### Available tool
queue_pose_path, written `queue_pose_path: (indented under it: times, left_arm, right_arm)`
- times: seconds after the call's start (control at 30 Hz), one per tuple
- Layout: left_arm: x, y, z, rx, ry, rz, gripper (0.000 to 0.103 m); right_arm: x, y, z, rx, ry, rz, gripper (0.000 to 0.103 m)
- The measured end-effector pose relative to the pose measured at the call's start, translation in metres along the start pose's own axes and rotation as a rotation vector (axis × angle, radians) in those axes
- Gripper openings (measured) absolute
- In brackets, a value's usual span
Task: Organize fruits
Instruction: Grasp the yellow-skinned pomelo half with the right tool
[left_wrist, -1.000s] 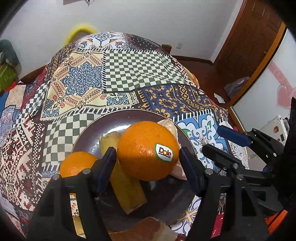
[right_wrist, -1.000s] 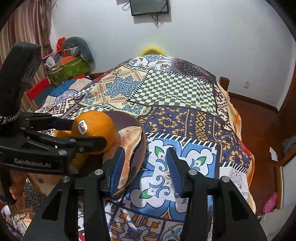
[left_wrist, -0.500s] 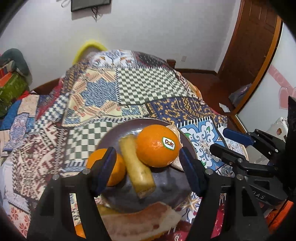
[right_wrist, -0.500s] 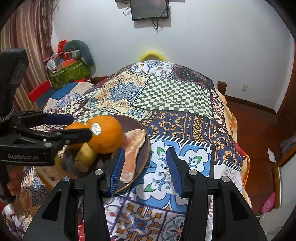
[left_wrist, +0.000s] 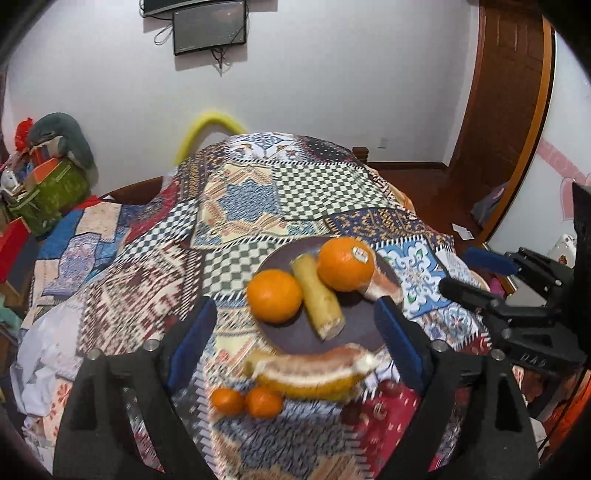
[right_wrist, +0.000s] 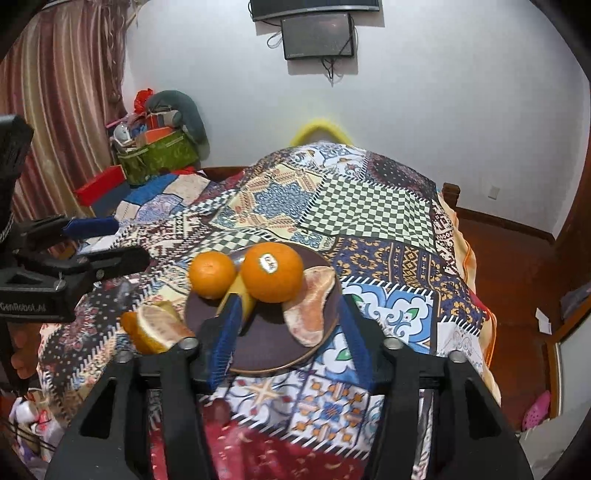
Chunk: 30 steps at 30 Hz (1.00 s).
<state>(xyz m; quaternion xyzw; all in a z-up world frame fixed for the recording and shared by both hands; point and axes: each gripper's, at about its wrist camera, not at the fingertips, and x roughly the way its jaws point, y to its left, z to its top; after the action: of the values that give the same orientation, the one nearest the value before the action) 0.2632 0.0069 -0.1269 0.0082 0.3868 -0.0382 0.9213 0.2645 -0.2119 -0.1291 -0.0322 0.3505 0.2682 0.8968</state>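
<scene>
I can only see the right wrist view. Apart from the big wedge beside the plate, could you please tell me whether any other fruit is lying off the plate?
Observer: Yes. A small tangerine and a second tangerine sit side by side on the cloth, just on the near side of the wedge.
Operator: Thank you. The near end of the yellow piece is hidden in my view. Where does it end?
Observer: Its cut end rests on the plate, inside the rim.
</scene>
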Motion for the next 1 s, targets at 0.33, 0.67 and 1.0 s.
queue_pose_path:
  times: [0.33,0.67,1.0]
  left_arm:
    - [-0.019,0.036,-0.049,-0.058,0.037,0.054,0.092]
    - [-0.007,0.071,-0.101,-0.132,0.1,0.093,0.092]
    - [0.019,0.081,-0.119,-0.21,0.136,0.045,0.082]
  right_arm:
    - [-0.004,0.029,-0.017,0.022,0.025,0.065,0.059]
    - [0.03,0.063,-0.033,-0.023,0.13,0.095,0.066]
    - [0.07,0.099,-0.04,-0.155,0.189,0.057,0.066]
